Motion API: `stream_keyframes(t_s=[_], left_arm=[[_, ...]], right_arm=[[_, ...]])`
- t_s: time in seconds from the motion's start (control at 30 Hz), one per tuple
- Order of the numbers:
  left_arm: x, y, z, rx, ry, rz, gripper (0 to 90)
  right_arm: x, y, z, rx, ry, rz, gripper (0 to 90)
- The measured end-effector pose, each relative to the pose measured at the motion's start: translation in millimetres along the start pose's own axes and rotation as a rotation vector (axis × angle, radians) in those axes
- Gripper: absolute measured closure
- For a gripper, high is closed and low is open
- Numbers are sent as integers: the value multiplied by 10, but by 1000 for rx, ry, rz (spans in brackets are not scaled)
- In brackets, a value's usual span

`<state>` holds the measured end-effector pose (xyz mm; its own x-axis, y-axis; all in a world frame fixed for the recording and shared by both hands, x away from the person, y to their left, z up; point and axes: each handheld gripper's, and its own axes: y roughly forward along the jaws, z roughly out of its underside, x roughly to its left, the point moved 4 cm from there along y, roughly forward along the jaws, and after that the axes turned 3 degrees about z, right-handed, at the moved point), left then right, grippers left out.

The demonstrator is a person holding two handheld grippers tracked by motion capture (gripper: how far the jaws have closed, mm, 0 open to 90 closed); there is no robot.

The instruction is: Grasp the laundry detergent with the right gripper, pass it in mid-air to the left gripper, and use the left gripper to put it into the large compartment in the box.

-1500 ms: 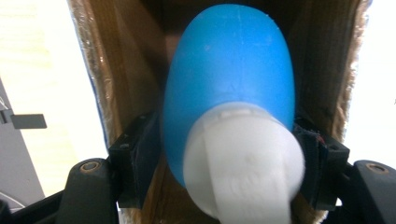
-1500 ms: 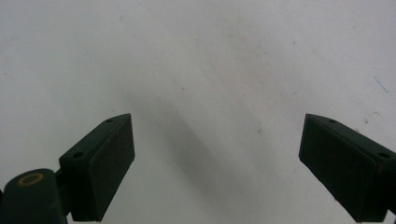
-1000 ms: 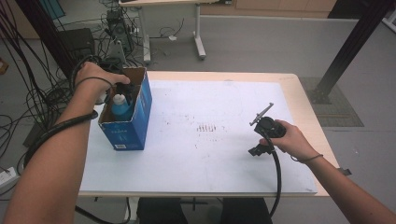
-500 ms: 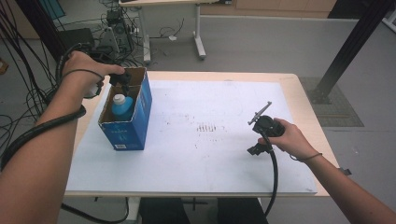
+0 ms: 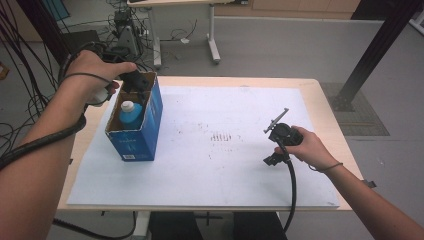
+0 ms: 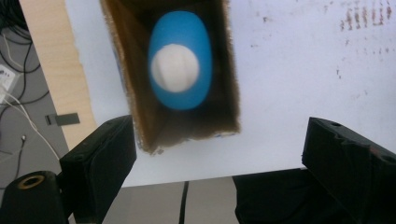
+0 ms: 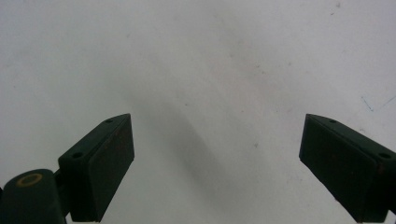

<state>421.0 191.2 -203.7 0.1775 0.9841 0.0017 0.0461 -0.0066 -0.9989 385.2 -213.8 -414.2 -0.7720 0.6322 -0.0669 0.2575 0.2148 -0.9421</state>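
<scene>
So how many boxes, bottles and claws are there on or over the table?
Blue cardboard box: 1
Blue bottle with a white cap, standing inside the box: 1
Claws: 2, the left claw open above the box, the right claw open over the white sheet
Total: 4

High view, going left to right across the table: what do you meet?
Left gripper above the box's far end → blue cardboard box with a white-capped blue bottle standing inside → patch of brown marks on the white sheet → right gripper, jaws open, held in the right hand.
</scene>
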Motion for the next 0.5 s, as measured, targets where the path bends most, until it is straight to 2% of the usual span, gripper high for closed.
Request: stream_keyframes(t_s=[0.33,0.5], left_arm=[[-349,5,44,-3,104,25,104],[-540,41,64,15,159,29,102]], right_arm=[[-8,15,12,3,6,-6,102],[-11,22,10,3,6,-6,102]])
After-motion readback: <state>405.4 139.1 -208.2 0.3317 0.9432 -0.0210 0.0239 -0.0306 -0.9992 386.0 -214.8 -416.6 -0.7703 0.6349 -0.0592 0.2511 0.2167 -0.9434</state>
